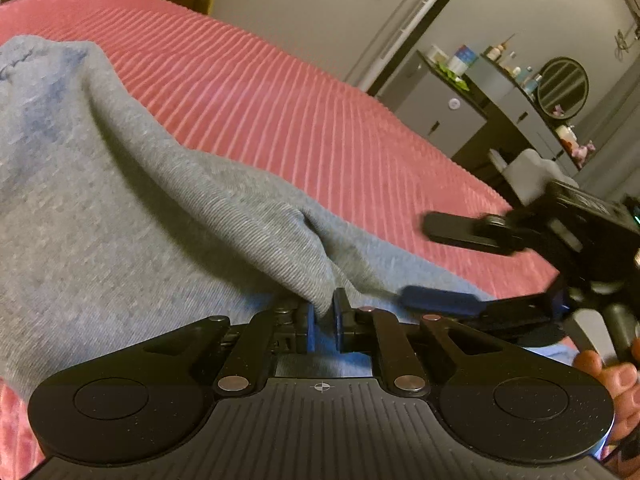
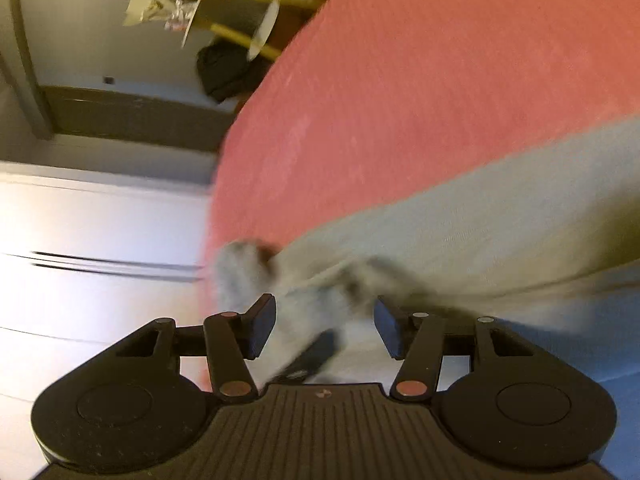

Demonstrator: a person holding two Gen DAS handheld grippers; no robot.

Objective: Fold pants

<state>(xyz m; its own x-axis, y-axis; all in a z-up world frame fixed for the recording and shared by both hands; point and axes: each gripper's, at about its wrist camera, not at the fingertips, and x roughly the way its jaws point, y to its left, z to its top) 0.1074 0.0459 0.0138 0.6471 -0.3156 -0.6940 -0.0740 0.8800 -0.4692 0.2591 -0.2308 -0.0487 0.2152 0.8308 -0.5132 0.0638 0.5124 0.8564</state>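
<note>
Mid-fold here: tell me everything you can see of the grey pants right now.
The grey pants look like soft, finely ribbed knit and lie rumpled on the red ribbed bedspread. The left gripper is shut on a raised fold. The right gripper stands open over a bunched end, blurred, near the bed's edge.

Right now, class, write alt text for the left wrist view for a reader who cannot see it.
The left gripper is shut on a fold of grey pants lying on a red ribbed bedcover. The right gripper hangs open at the right, over the pants' edge, with a dresser behind.
</note>
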